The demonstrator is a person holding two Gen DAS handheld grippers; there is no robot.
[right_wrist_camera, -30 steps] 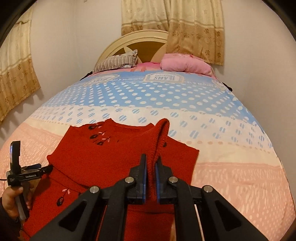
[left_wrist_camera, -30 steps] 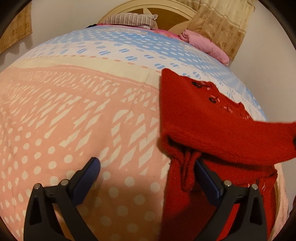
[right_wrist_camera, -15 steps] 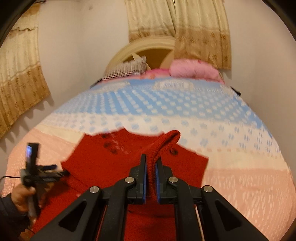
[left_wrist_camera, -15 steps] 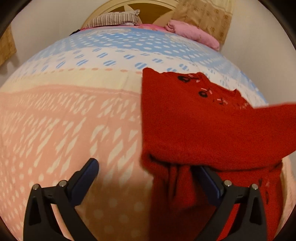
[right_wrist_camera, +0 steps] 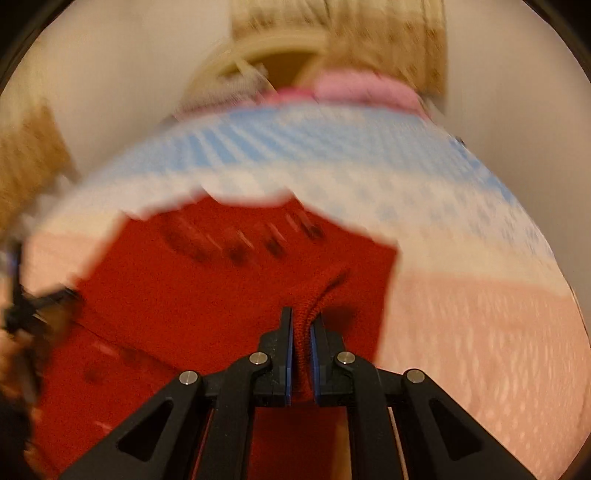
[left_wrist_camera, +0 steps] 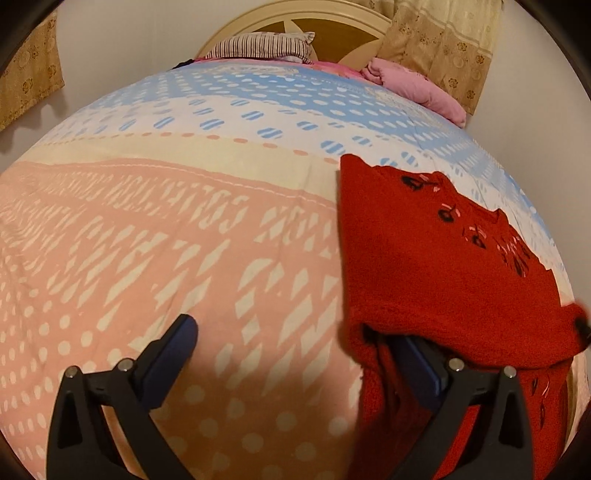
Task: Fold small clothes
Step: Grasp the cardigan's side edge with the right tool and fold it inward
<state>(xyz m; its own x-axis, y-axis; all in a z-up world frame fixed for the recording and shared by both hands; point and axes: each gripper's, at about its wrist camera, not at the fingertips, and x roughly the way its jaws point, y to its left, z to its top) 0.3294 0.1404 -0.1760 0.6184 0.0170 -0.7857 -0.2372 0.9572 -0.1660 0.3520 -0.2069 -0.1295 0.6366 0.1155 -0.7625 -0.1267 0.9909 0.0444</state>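
A red knitted sweater (left_wrist_camera: 443, 266) with small dark embroidered flowers lies on the patterned bedspread (left_wrist_camera: 147, 240). My left gripper (left_wrist_camera: 295, 332) is open wide at the sweater's left edge. Its left finger (left_wrist_camera: 173, 347) rests over bare bedspread, while its right finger (left_wrist_camera: 421, 369) sits under a folded-over edge of the knit. In the blurred right wrist view my right gripper (right_wrist_camera: 301, 325) is shut on a red fold of the sweater (right_wrist_camera: 221, 288), low over the garment's body. The left gripper (right_wrist_camera: 22, 306) and the hand holding it show at the far left.
A striped pillow (left_wrist_camera: 258, 46) and a pink bundle of bedding (left_wrist_camera: 413, 88) lie at the head of the bed, before a cream headboard (left_wrist_camera: 295, 18). Beige curtains (left_wrist_camera: 443, 44) hang behind. Pale walls flank the bed on both sides.
My right gripper has come down with the pinched red fold, close over the sweater's body. The left gripper shifted a little sideways and stayed open.
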